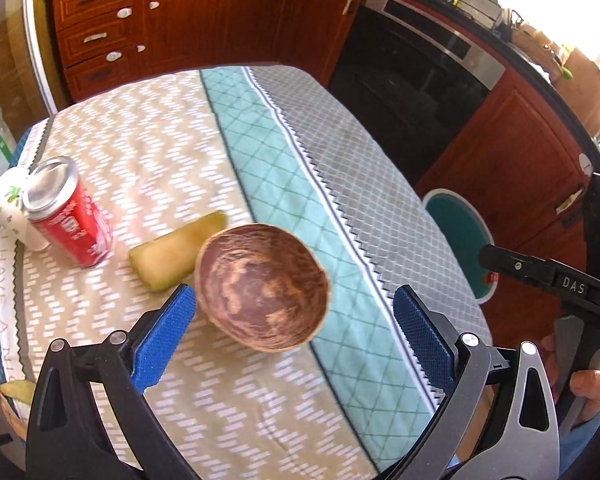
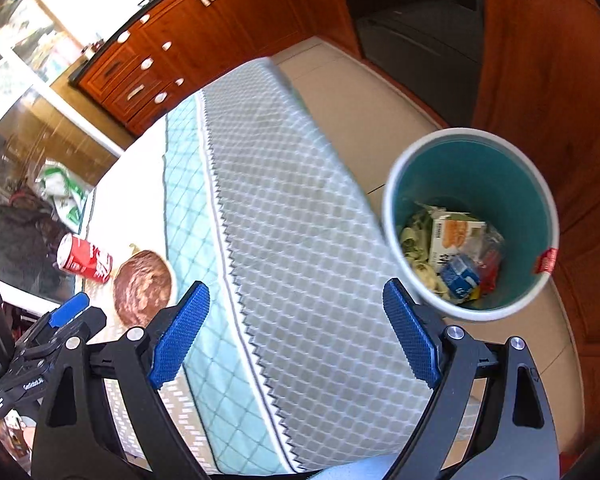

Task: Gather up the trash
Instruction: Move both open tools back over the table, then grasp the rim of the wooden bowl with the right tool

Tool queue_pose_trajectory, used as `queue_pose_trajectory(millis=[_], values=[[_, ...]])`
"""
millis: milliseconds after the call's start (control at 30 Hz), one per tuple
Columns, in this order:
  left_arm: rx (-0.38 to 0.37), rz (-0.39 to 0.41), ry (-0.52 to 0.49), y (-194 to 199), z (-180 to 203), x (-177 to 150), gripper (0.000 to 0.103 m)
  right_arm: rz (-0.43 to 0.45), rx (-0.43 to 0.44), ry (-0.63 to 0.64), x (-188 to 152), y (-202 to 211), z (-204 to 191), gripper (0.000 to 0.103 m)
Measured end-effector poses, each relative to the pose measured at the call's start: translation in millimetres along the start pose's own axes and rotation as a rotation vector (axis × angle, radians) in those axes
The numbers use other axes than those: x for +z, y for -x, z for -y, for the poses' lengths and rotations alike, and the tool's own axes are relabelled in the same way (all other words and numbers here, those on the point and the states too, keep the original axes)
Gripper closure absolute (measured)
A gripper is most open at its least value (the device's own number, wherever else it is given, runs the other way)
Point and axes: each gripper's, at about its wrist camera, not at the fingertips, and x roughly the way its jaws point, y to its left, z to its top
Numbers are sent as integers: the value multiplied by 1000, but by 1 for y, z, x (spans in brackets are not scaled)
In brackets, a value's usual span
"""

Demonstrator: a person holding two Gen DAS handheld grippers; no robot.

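on the left of the table [image 1: 100,340] a red can [image 1: 70,216] lies tilted against a small white cup [image 1: 8,204], touching it. just right of the can, apart from it, is a pale green peel [image 1: 172,252], its long axis running from lower left up to the right, its near end just ahead of the left pad. next is a brown bowl-shaped shell [image 1: 262,286], hollow side up, its edge overlapping the peel.

the left gripper [image 1: 296,336] has its fingers released and spread wide with nothing in them; the shell sits just ahead of the gap, nearer the left pad. the right gripper [image 2: 296,332] is also spread and empty, over the grey side of the cloth, with the can and shell well off to its left.

furthest right, on the floor beside the table, stands the teal bin [image 2: 512,184], already holding wrappers and scraps. so the left hand looks the nearer one for the shell or peel, and whatever it takes must then travel rightward across the table to the bin.
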Motion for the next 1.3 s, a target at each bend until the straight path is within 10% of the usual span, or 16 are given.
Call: queue_pose_trajectory(millis=[333,600,1000,1067,1300], values=[[160,5,72,0,-87,-23,4,-113,42,150,-17,-50,-79,19],[147,-28,101,-13,-118,-33,4,-189,25,239,-32,-87,-121,24],[118,-40,80,-26,-126,-31,4,-189,18,240,-39,-111,-142,50],[115,-37,71,-26,-125,-31,4,-185,19,234,-35,-114,-142,88],[93,-24,-34,-29,-98,-25,4,-108,-11,241,-17,-100,-135,96]])
